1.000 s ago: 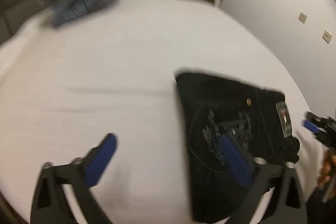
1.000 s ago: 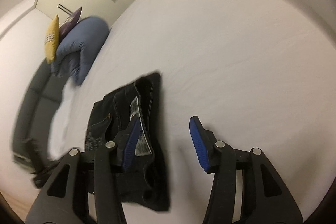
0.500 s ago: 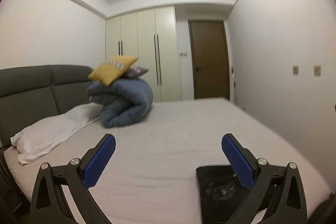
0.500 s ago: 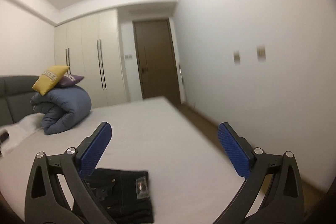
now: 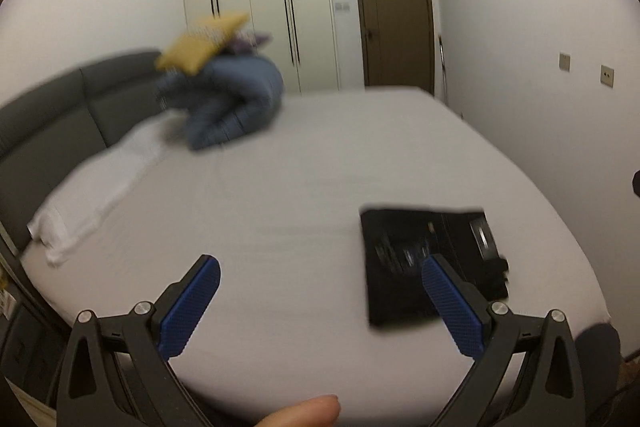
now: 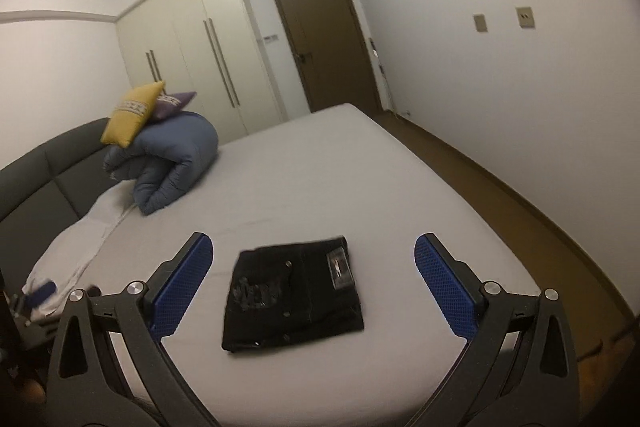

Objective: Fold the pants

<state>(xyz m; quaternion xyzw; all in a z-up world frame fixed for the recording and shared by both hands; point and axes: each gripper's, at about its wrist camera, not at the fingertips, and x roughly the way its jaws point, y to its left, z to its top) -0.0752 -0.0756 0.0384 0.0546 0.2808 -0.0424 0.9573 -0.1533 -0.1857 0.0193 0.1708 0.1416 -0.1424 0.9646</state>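
1. The black pants (image 6: 294,297) lie folded into a compact rectangle on the bed (image 6: 360,187), low in the right wrist view's centre.
2. A small waistband label (image 6: 339,264) faces up; its writing is too small to read.
3. The right gripper (image 6: 314,285) is spread wide and empty, its blue pads clear of the pants on either side.
4. The left gripper (image 5: 320,303) also gapes wide, holding nothing, above the sheet.
5. A rolled blue duvet (image 6: 172,163) with a yellow cushion (image 6: 134,113) sits upper left.
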